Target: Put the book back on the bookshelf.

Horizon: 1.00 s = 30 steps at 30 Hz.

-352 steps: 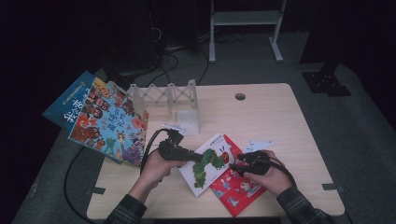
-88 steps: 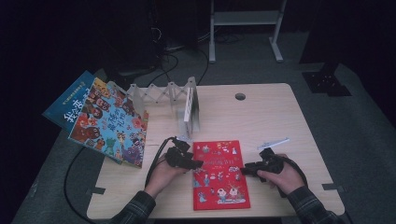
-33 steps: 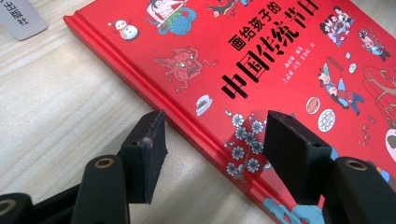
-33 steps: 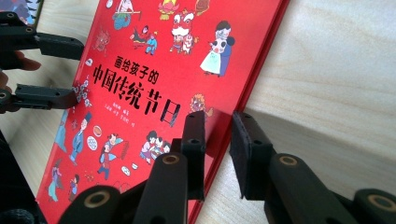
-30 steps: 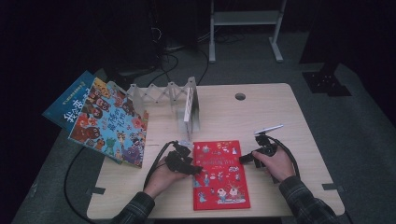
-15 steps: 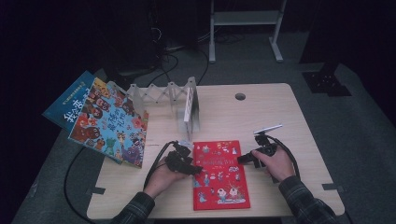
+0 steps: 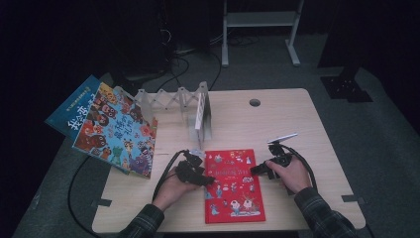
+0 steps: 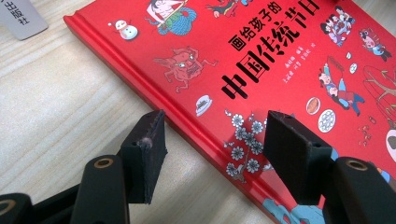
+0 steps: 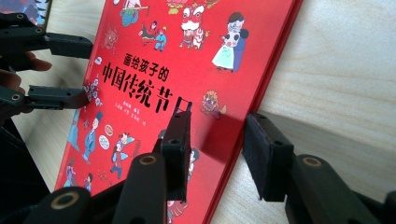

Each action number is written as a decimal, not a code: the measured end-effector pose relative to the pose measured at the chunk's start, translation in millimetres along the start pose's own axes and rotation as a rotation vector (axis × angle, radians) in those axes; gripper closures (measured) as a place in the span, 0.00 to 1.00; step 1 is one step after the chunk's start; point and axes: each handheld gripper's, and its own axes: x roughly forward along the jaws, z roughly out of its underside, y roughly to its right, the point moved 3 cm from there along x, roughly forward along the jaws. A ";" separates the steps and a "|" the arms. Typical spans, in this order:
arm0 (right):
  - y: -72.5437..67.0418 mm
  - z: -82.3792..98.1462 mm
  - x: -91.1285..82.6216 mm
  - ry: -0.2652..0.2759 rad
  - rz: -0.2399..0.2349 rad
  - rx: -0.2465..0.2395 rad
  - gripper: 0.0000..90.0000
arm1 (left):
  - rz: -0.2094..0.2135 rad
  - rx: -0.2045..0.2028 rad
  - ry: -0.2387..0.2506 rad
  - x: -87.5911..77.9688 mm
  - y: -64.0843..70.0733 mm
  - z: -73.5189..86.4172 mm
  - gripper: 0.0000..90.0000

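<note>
A red picture book point(image 7: 233, 191) lies flat on the wooden table point(image 7: 307, 124), near the front edge. My left gripper point(image 7: 208, 179) is at the book's left side. Its jaws stand open across the spine edge point(image 8: 215, 126), one over the table, one over the red book's cover point(image 8: 280, 60). My right gripper point(image 7: 255, 170) is at the book's right side. Its jaws have just been opening and now straddle the edge of the red book point(image 9: 154, 60), my right gripper point(image 9: 217, 121) pressing on nothing. The left gripper point(image 9: 60, 70) shows across the cover.
A white folding rack point(image 7: 168, 99) stands at the table's back, with a thin book point(image 7: 200, 111) upright in its right end. Two colourful books point(image 7: 116, 131) overhang the table's left edge. A white printed label point(image 8: 18, 18) lies near the red book's corner.
The caterpillar book that lay on the red one now stands in the rack. My right hand has moved up to the red book's right edge. Over the last second both hands keep still.
</note>
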 end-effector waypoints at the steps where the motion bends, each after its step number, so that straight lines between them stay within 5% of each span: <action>1: -0.3 0.1 0.0 0.001 0.002 -0.003 0.68 | 0.000 0.000 0.000 0.0 0.0 0.0 0.42; 16: -5.4 2.7 -2.0 -0.015 0.025 -0.039 0.68 | 0.001 0.004 -0.005 -0.2 0.0 0.1 0.41; 30: -18.0 0.1 -13.9 0.052 -0.076 -0.060 0.67 | 0.045 -0.047 0.011 -1.2 -4.3 0.2 0.39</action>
